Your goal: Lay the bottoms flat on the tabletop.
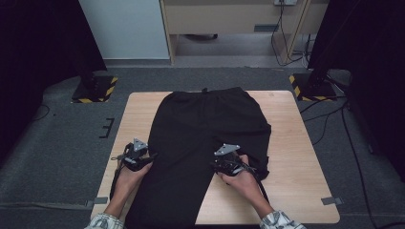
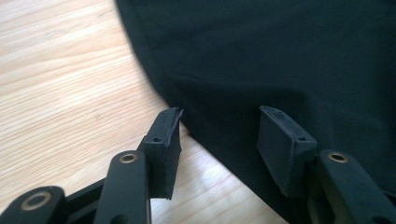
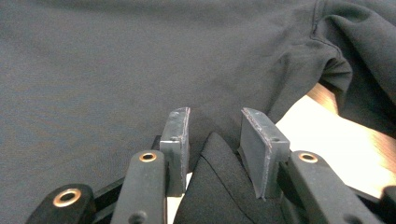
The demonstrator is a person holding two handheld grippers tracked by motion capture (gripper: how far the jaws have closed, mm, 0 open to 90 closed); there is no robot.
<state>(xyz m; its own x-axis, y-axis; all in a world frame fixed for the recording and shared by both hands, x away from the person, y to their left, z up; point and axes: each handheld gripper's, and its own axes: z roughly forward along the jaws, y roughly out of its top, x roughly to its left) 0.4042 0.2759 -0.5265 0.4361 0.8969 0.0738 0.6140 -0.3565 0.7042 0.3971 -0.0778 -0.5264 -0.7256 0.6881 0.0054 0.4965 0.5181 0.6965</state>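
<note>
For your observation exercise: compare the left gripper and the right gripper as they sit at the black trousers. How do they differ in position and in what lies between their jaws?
The left gripper sits at the outer edge of the black trousers, one jaw over bare table; the right gripper sits at the inner edge, over cloth. The left gripper's jaws stand wider with only flat fabric edge between; the right gripper's narrower jaws have a raised fold poking up between them. Both are open and held low over the cloth.

The lower legs of the black trousers (image 1: 205, 143) ran off the table's (image 1: 296, 143) near edge and were cut by the picture's bottom. My forearms were cut there too. In the left gripper view, my left claw (image 2: 219, 135) straddled the cloth's edge; I could not tell whether its pads touched. A fold rose between my right claw's (image 3: 215, 135) pads; contact was unclear.
</note>
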